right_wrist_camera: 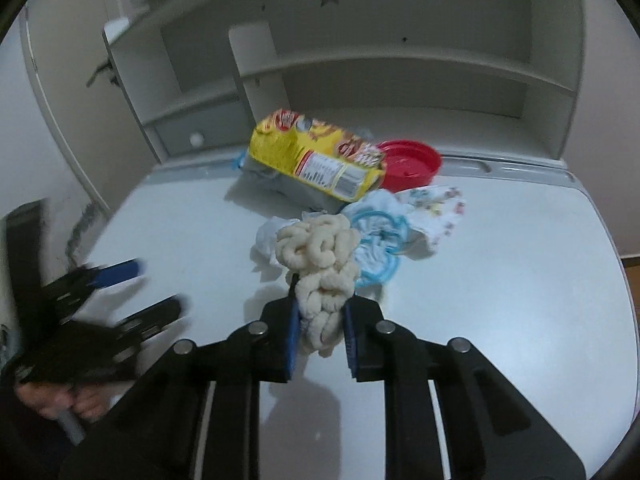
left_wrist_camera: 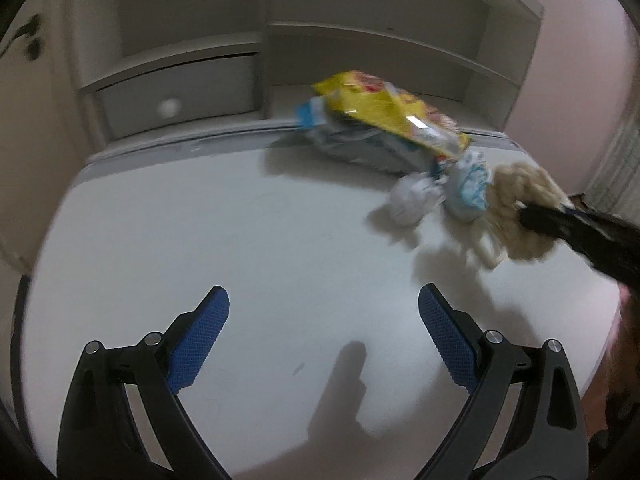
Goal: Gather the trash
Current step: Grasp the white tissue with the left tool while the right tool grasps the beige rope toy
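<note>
At centre frame of the right wrist view, the right gripper [right_wrist_camera: 320, 332] is clamped on a cream knotted rope wad [right_wrist_camera: 320, 264], just above the white desk [right_wrist_camera: 500, 280]. The left gripper [left_wrist_camera: 324, 336] hangs wide open, holding nothing. To lift cleanly, I'd raise the wad straight up, clear of the yellow snack wrapper [right_wrist_camera: 316, 160] and crumpled tissue [right_wrist_camera: 268, 240].

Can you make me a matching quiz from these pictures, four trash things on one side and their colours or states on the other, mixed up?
Things:
1. snack packet
2. lid
3. cream knotted rope
4. left gripper

States:
A. red, behind the packet
B. open, holding nothing
C. yellow, lying on the table
D. clamped in the right gripper

Pairs: 1-C, 2-A, 3-D, 4-B
</note>
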A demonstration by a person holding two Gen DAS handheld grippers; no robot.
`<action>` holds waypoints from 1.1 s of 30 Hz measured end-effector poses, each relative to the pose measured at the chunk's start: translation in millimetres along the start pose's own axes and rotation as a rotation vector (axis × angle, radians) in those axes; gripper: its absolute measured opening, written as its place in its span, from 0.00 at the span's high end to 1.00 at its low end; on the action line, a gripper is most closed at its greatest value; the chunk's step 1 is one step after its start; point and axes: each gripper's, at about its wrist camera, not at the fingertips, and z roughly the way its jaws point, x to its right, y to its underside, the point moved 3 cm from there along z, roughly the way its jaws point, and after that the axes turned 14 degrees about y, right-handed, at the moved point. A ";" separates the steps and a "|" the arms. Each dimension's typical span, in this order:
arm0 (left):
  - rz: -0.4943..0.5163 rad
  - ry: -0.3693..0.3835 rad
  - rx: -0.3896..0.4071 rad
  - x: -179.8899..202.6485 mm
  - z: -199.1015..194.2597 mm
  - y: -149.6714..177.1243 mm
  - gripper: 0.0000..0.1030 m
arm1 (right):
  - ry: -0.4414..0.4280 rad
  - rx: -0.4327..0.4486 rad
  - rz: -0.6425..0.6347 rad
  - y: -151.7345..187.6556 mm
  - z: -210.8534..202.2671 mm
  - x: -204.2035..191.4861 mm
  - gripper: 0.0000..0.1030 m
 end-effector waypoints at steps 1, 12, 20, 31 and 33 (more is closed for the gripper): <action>0.013 0.013 -0.004 5.7 9.3 -6.6 0.10 | 0.000 0.008 0.004 3.3 -6.9 5.1 0.82; 0.134 -0.009 -0.078 42.6 92.1 -50.7 0.17 | 0.053 -0.030 0.098 57.2 -40.5 79.0 0.82; 0.152 -0.067 -0.082 48.0 76.5 -43.5 0.65 | 0.121 -0.021 0.187 83.8 -66.3 138.1 0.82; 0.395 0.228 -0.005 258.5 48.4 -21.4 0.65 | 0.503 -0.035 0.488 173.8 -122.2 311.5 0.82; 0.485 0.322 -0.034 318.4 62.7 -6.7 0.65 | 0.571 -0.071 0.556 201.5 -121.0 347.8 0.82</action>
